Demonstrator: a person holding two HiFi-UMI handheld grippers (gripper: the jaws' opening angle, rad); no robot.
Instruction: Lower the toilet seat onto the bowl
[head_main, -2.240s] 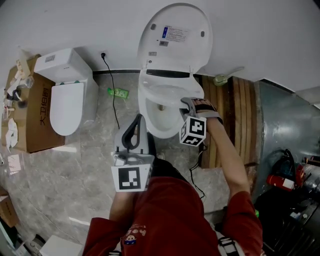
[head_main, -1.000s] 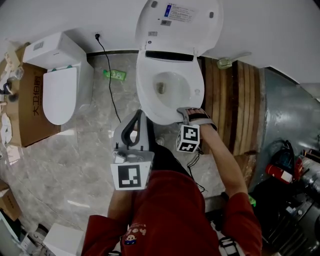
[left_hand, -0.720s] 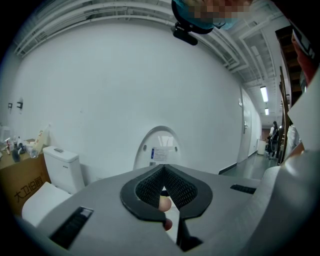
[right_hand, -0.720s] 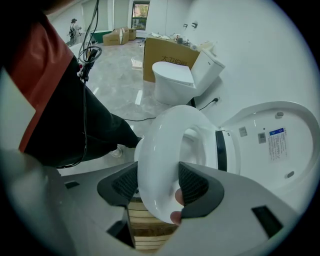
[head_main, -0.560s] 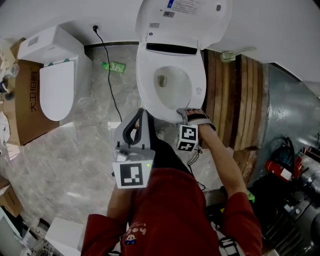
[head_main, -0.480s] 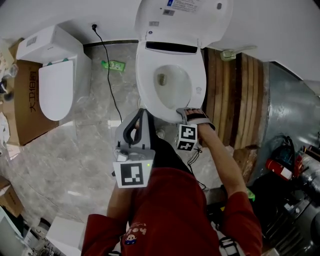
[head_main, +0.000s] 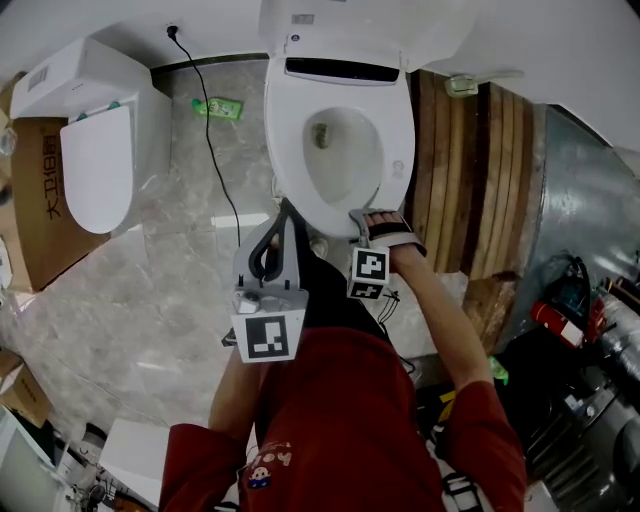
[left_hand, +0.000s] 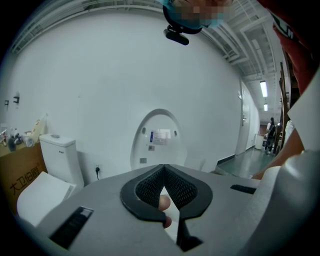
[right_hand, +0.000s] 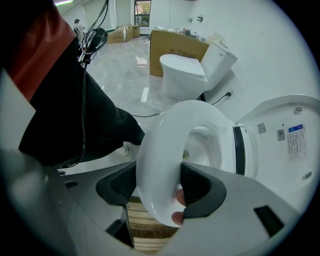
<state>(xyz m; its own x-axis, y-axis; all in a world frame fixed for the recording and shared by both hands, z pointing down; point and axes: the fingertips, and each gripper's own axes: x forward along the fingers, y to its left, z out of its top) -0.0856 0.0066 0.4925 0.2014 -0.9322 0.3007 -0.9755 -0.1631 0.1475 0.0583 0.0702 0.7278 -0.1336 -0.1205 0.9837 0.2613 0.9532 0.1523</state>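
**Seat down on bowl, right jaws clamped on its front rim**

Change against the frame 2.2 s ago: the toilet seat (head_main: 283, 160) showed foreshortened then. It now shows in the head view as a full oval lying over the bowl (head_main: 340, 155). The toilet has risen in that view, so the upright lid (head_main: 340, 25) is cut by the top edge. The right gripper (head_main: 358, 218) has kept its hold and now sits at the seat's front right rim. The left gripper (head_main: 283, 212) remains off the toilet, close to the person's legs.

Right gripper view: jaws pinch the white seat (right_hand: 155, 165) from both faces, and the bowl (right_hand: 202, 140) is visible through the ring.

Left gripper view: jaws of the left gripper (left_hand: 164, 172) are pressed together at the tips, with nothing held.

Writing: the lid (right_hand: 280, 130) carries a sticker with a blue patch and a smaller label, print too small to read. The same sticker shows on the lid (left_hand: 159, 137) in the left gripper view. A cardboard carton (head_main: 40, 210) beside the second toilet (head_main: 95, 165) bears large Chinese characters, not safely legible.
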